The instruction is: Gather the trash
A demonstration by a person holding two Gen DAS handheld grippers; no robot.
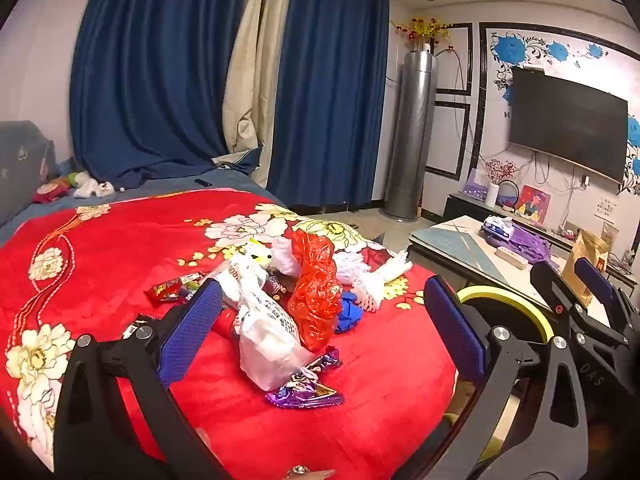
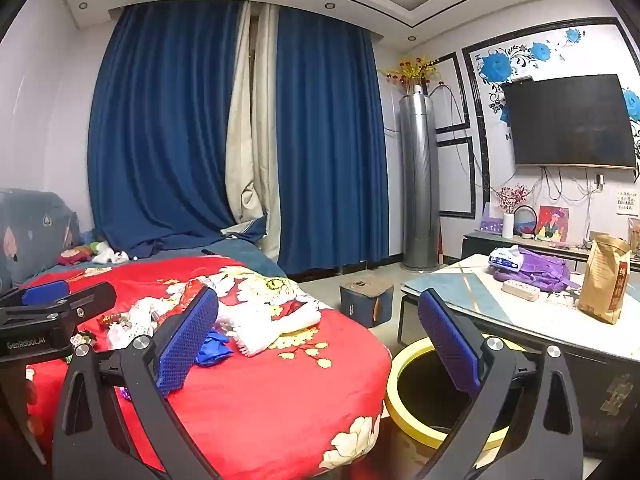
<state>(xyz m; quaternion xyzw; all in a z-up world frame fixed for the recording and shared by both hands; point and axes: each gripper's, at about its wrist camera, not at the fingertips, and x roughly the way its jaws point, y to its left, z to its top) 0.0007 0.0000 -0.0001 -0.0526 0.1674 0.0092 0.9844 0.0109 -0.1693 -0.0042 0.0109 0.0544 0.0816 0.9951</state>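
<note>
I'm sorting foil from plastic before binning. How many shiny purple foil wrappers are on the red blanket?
2. One shiny purple foil wrapper lies nearest the blanket's front edge; the other sits just behind it, against the white plastic bag. More may be buried under the pile.

This is a lived-in room of a home, used for both sleeping and sitting. A bed with a red floral blanket [image 1: 120, 264] stands before long blue curtains [image 2: 160, 128]. A flat television [image 2: 568, 120] hangs on a wall decorated with blue flower decals [image 1: 508, 48]. A tower air conditioner [image 2: 420, 184] stands in the corner, and a low coffee table [image 2: 452, 292] carries household things.
</note>
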